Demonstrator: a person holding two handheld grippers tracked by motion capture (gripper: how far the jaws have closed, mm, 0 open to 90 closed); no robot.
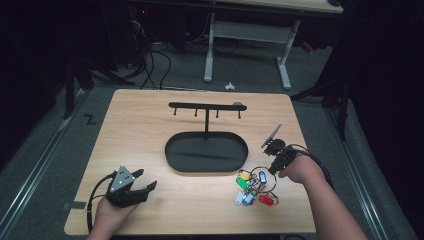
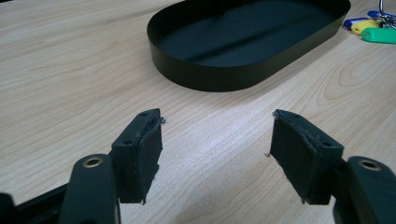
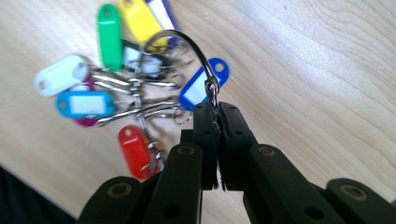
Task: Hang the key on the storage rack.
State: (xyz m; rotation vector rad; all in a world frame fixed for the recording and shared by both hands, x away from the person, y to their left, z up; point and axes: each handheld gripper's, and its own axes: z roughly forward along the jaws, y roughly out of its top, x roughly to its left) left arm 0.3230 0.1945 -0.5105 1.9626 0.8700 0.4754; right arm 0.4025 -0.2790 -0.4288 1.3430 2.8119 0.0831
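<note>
Behind right gripper (image 3: 217, 109) fingers (image 3: 233, 140), key ring (image 3: 187, 46) half-hidden.

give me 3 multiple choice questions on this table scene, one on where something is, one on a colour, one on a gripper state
1. Where does the bunch of key tags lie?
A. inside the black oval tray
B. on the table, on the right gripper's side of the tray
C. hanging from the hook rack

2. What colour is the tag next to the green one at the top of the right gripper view?
A. yellow
B. orange
C. black

3. How do the left gripper's jaws stand?
A. shut on the ring
B. shut on nothing
C. open, with bare table between them

Answers: 1 B, the black oval tray holds nothing; 2 A, the yellow tag lies beside the green tag; 3 C, wood shows between its pads.
</note>
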